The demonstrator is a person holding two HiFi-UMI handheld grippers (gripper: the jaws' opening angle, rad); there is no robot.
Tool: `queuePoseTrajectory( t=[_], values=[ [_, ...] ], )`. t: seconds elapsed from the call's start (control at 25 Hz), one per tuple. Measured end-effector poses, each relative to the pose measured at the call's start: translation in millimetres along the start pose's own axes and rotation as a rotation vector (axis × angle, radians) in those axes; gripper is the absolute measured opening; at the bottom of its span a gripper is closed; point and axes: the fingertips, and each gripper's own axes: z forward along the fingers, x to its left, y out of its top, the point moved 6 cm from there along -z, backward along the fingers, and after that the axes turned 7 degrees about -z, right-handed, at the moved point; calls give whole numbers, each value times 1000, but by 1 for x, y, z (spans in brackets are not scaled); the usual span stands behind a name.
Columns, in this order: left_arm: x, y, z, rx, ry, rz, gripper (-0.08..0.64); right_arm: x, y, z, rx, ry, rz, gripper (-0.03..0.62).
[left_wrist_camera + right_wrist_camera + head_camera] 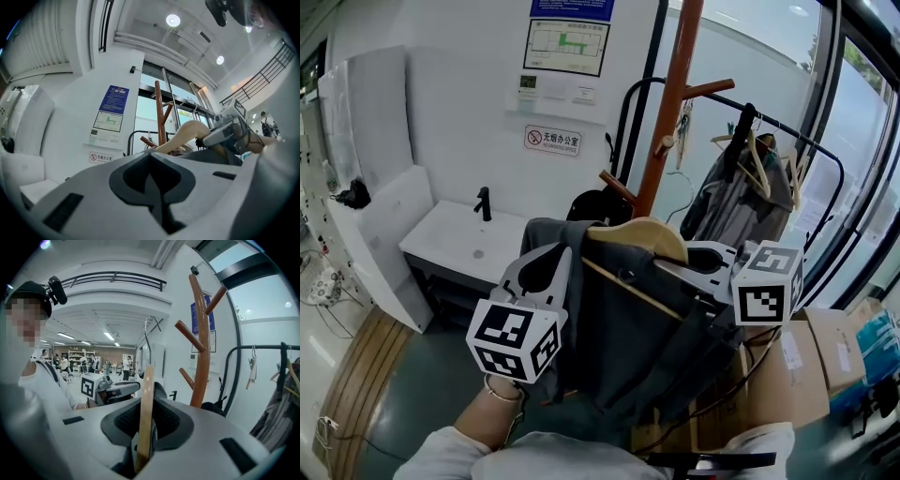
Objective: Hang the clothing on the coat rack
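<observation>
A wooden hanger [642, 234] carries a dark grey garment [637, 347] that hangs down in front of me. My right gripper [698, 255] is shut on the hanger's right arm. In the right gripper view the wooden bar [145, 413] stands clamped between the jaws, with its metal hook [151, 324] above. My left gripper [546, 261] sits at the garment's left shoulder. Its jaws [152, 157] look shut, and no cloth shows between them. The brown coat rack [670, 103] with angled pegs stands just behind the hanger and rises right of the jaws as a pole [204, 348].
A black clothes rail [769, 122] with hangers and grey clothing stands at the right. A white sink counter [469, 239] with a black tap lies at the left wall. Cardboard boxes [820, 347] sit on the floor at the lower right.
</observation>
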Motion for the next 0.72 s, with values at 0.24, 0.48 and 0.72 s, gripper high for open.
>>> queuePoseTrajectory(
  t=[0.24, 0.48, 0.72],
  values=[
    [3, 9, 11, 2, 1, 30, 9, -8, 11, 5, 9, 5, -10, 71],
    [5, 16, 18, -13, -15, 15, 9, -19, 22, 9, 17, 0, -24, 71],
    [12, 12, 18, -12, 0, 5, 9, -33, 30, 11, 6, 1, -17, 71]
  ],
)
